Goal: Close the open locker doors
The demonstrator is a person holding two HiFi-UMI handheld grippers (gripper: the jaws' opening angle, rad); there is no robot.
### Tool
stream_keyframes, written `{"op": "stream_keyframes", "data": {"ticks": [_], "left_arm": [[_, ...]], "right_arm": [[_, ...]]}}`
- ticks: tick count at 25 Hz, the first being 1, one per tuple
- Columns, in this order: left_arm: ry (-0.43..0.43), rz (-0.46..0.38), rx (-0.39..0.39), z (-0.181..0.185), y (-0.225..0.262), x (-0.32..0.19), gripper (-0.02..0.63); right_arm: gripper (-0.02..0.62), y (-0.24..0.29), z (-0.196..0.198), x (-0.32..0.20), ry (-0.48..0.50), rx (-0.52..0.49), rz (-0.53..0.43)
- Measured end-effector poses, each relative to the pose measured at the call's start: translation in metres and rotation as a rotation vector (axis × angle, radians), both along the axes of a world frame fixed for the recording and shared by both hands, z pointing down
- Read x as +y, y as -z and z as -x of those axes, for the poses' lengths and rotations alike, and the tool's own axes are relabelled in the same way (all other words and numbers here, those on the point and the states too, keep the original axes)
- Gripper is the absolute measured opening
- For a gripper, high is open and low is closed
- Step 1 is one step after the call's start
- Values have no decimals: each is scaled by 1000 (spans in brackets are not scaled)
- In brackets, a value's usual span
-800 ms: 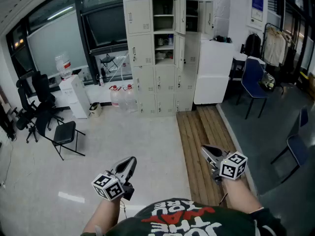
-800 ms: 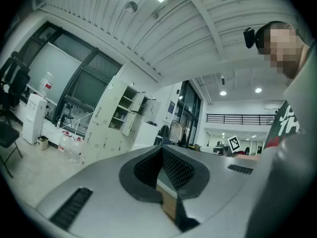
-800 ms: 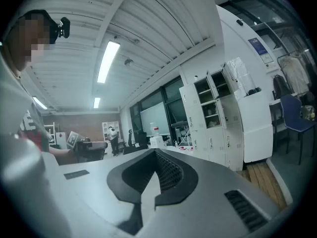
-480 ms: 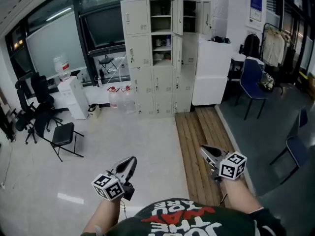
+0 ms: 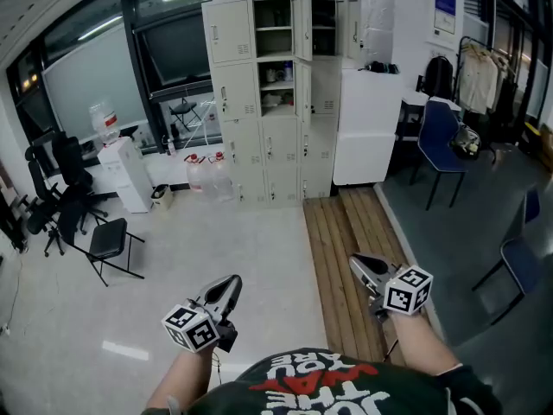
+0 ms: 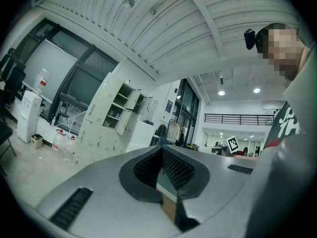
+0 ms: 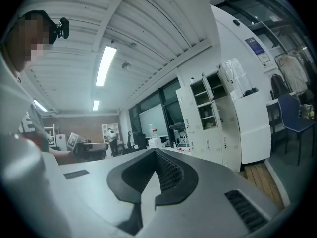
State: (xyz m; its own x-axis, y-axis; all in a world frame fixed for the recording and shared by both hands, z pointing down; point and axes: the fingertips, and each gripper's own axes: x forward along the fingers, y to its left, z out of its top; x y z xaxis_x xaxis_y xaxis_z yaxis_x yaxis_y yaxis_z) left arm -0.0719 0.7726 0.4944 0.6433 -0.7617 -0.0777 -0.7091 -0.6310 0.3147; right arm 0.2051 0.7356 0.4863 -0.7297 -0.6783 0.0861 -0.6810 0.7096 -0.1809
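A: Head view?
B: The lockers (image 5: pixel 259 102) are being seen at the far side of the room, well apart from both grippers. Several upper doors (image 5: pixel 302 28) are being left open. The left gripper (image 5: pixel 230 284) and the right gripper (image 5: pixel 358 263) are being held low, with nothing being gripped. The right one is being held over the wooden planks (image 5: pixel 346 232).
A: Left gripper view?
B: Its jaws are being held together, tips touching, nothing between them. The lockers (image 6: pixel 111 118) are being seen far off at left, doors ajar.
A: Right gripper view?
B: Its jaws are being pressed fully together, empty. The lockers (image 7: pixel 208 113) are being seen at right, just beside a white cabinet (image 7: pixel 255 128).
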Motion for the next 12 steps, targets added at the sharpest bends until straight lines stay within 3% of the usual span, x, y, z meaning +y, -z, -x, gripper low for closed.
{"op": "stream_keyframes", "data": {"ticks": [12], "left_arm": [[-6,16,2,-53,2,-16,8]], "right_arm": [[34,11,-47,-19,12,-25,-2]]}}
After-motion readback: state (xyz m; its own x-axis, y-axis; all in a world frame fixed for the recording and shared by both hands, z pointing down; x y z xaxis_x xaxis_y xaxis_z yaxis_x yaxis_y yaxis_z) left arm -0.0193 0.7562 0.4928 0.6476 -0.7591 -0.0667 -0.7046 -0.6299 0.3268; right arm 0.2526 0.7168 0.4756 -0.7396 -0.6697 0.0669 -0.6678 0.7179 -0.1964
